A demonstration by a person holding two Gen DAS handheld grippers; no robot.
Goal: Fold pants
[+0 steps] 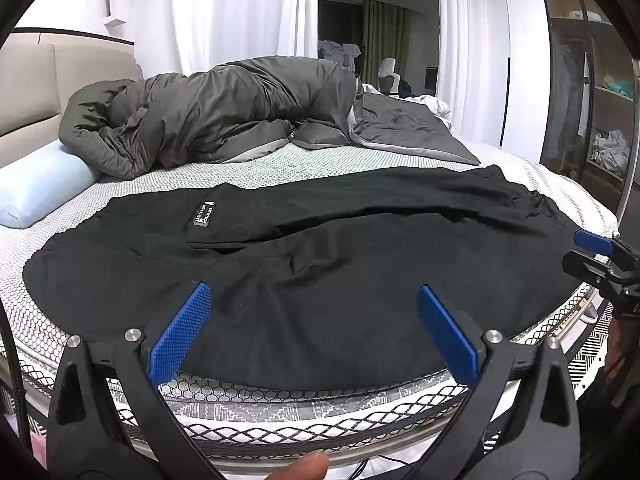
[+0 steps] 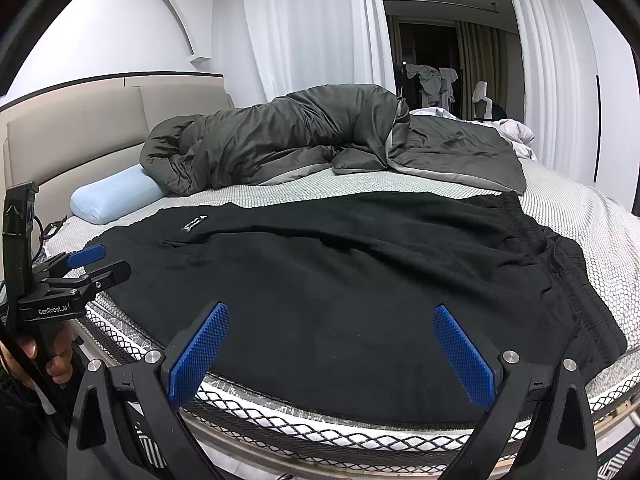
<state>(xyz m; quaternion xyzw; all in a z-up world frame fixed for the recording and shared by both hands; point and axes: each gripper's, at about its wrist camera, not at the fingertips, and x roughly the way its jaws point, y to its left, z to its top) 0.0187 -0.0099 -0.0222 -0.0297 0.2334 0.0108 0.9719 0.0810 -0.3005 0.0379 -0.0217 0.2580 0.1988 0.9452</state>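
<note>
The left gripper is held released above the near edge of the black pants, which are spread flat across the bed. The right gripper is likewise released, nothing grasped.

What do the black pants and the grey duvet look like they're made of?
The black pants look like a soft matte knit, maybe cotton jersey: no sheen, limp creases, a gathered ribbed waistband. The grey duvet looks like a smooth woven shell over padding, possibly polyester: faint sheen, puffy crinkled folds. Neither is certain from looks alone.
</note>
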